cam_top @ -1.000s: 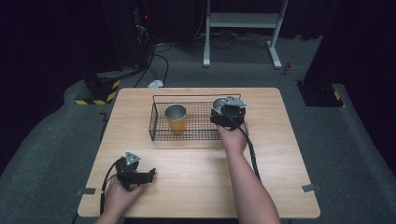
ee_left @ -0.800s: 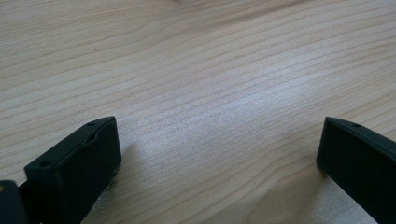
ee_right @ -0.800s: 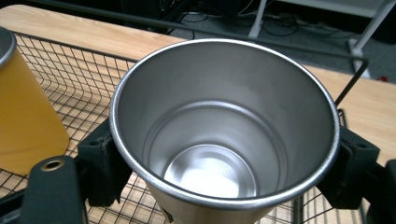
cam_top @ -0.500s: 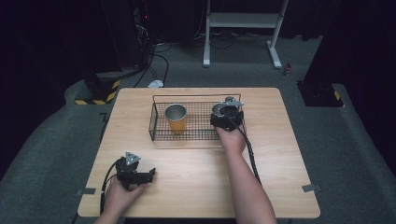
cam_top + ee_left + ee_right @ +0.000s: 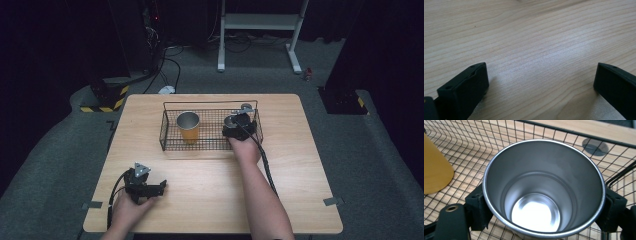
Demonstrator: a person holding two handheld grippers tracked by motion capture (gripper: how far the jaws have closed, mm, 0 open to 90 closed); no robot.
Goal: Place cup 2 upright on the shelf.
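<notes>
Steel cup pinched by right hand-held gripper, lowered inside wire basket at frame centre, release judged pending; orange cup already placed; left hand-held gripper spread, empty, on table.

Your wire basket sits at the worktop's far middle — one cup stands in its left half, another in its right half, between your right gripper's fingers. Your left gripper rests near-left — well apart.

Bare counter lies open across the lower frame — upper centre, the wire basket walls in an orange cup, blocking low passage.
</notes>
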